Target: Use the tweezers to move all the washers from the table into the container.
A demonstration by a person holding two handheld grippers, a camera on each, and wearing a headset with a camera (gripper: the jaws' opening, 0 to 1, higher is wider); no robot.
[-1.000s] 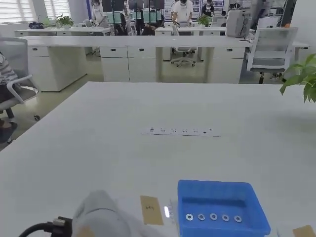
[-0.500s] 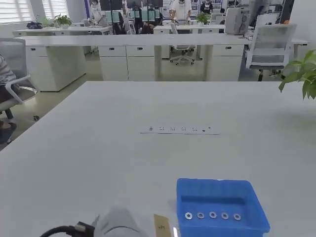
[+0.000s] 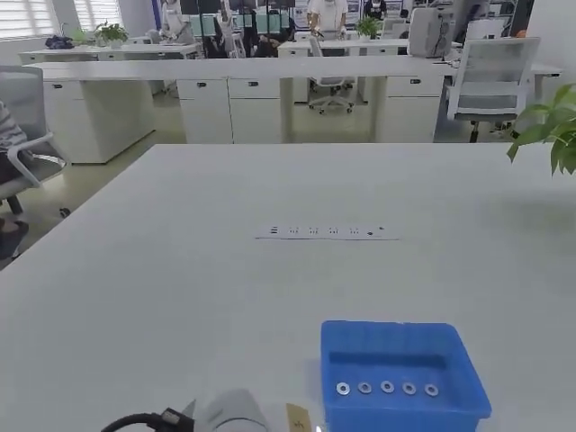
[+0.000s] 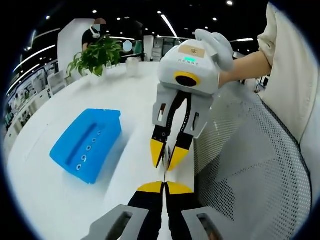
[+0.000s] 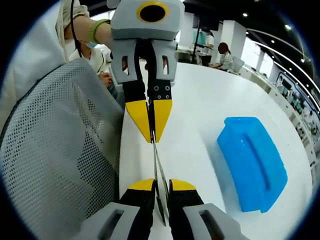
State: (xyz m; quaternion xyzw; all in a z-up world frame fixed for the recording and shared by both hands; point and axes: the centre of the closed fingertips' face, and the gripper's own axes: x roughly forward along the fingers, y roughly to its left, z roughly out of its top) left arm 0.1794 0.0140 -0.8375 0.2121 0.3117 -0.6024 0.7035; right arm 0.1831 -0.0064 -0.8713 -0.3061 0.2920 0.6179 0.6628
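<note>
Head view: five washers [image 3: 387, 388] lined up in a straight row on the floor of the blue container [image 3: 396, 335], close to its near wall. Container resting on the white table [image 3: 180, 270], near the front edge, right of centre. Same row of washers [image 4: 87, 150] seen in the left gripper view, inside the container [image 4: 107, 122], off to the left of the jaws. From the right gripper view, just the container's outer wall [image 5: 255, 165], well to the right.

Tweezers [image 5: 156, 160] stretched as a thin metal strip between the two grippers, which face each other tip to tip just above the table edge, apart from the container. Left gripper [image 5: 151, 136] pinched tight on the far end, yellow tips together. Right gripper [image 5: 161, 184] narrow, jaws closed in on the near end with the strip in the slit between them. Same grip from the other side: left gripper [image 4: 164, 186] nipped on the tweezers [image 4: 164, 172], right gripper [image 4: 167, 159] with tips drawn close around them.

Behind the right gripper, a bare forearm [image 4: 247, 65]; behind the left one, a wrist with a green band [image 5: 97, 30]. Mesh chair back [image 4: 250, 160] just beside the table edge.

Low in the head view, a white gripper housing [image 3: 232, 412], side unclear, trailing a black cable [image 3: 135, 421]. Farther out on the table, a white socket strip [image 3: 328, 232]. Beyond, a potted plant [image 3: 549, 135], an office chair [image 3: 490, 81] and long white desks [image 3: 225, 76].
</note>
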